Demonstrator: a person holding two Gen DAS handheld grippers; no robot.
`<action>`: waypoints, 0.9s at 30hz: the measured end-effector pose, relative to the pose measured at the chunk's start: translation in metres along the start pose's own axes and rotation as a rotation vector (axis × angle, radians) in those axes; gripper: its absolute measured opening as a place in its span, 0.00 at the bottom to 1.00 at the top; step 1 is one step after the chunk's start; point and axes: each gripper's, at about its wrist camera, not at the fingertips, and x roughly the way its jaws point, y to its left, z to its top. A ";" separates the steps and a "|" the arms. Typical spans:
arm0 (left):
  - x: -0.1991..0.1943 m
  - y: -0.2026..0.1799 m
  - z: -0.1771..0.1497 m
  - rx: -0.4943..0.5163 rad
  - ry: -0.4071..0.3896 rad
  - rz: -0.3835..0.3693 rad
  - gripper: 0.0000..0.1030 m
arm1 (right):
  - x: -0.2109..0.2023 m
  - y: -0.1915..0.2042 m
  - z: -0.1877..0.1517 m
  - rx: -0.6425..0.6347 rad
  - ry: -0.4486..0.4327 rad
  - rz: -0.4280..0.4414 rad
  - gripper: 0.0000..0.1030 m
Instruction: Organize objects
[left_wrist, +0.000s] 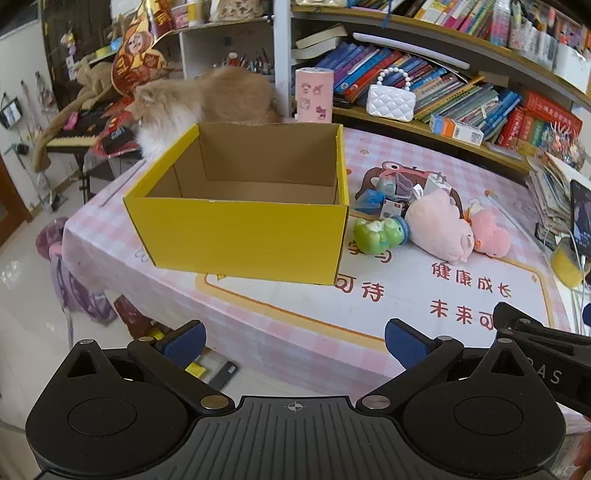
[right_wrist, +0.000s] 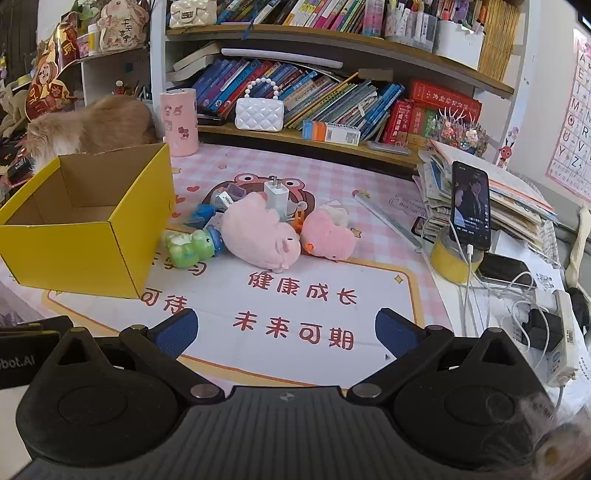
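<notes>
An empty yellow cardboard box (left_wrist: 236, 229) stands on the pink table; it also shows at the left of the right wrist view (right_wrist: 74, 254). Right of it lies a pile of toys: a green frog toy (left_wrist: 376, 234) (right_wrist: 188, 247), a big pink plush pig (left_wrist: 439, 225) (right_wrist: 258, 232), a smaller pink plush (left_wrist: 489, 234) (right_wrist: 327, 236), a white charger plug (right_wrist: 275, 194) and small blue and grey toys (right_wrist: 218, 203). My left gripper (left_wrist: 295, 345) is open and empty near the table's front edge. My right gripper (right_wrist: 286, 332) is open and empty, in front of the toys.
An orange cat (left_wrist: 207, 99) stands behind the box. A pink cylinder (left_wrist: 314, 94) and a white handbag (right_wrist: 260, 112) stand by the bookshelf. At the right are a phone (right_wrist: 471, 206) on a yellow tape roll (right_wrist: 452, 264), stacked papers, cables and a power strip (right_wrist: 561, 339).
</notes>
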 end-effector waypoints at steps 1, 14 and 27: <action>0.000 -0.001 0.000 0.008 0.000 0.004 1.00 | 0.000 0.001 0.000 -0.001 -0.002 -0.004 1.00; -0.002 0.006 -0.001 0.026 -0.033 0.004 1.00 | -0.007 0.010 -0.004 0.015 -0.007 -0.050 1.00; -0.008 0.014 -0.004 0.052 -0.062 0.024 1.00 | -0.018 0.020 -0.011 0.023 -0.015 -0.062 1.00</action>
